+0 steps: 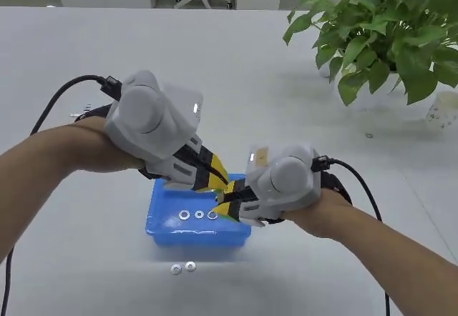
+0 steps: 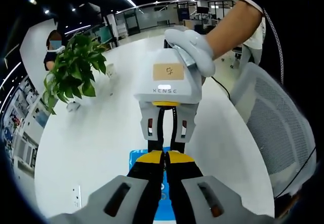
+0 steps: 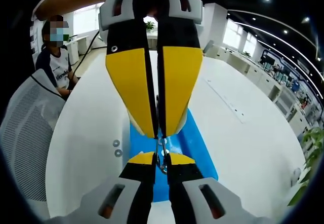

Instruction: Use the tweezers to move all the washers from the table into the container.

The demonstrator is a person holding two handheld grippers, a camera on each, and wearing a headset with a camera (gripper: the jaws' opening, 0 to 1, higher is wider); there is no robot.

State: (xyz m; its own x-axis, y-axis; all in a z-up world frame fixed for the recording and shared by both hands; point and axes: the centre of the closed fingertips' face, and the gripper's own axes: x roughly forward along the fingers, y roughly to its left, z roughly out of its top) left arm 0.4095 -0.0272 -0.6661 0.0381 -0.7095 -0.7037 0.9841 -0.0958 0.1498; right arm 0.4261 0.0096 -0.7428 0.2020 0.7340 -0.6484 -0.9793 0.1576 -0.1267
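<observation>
A blue container (image 1: 164, 224) sits on the white table with three washers (image 1: 199, 215) inside. Two more washers (image 1: 183, 267) lie on the table just in front of it; the right gripper view shows them (image 3: 117, 148) left of the container (image 3: 195, 145). Both grippers meet tip to tip over the container's right end. The left gripper (image 1: 218, 184) comes in from the left and the right gripper (image 1: 227, 205) from the right. A thin metal pair of tweezers (image 3: 162, 150) runs from the left gripper's (image 3: 158, 133) shut yellow jaws into the right gripper's (image 3: 161, 159) shut jaws.
A potted plant (image 1: 379, 30) stands at the table's back right, beside a pale vessel (image 1: 444, 109). Black cables trail from both grippers. A mesh office chair (image 3: 30, 133) and a seated person (image 3: 55, 57) are beyond the table's edge.
</observation>
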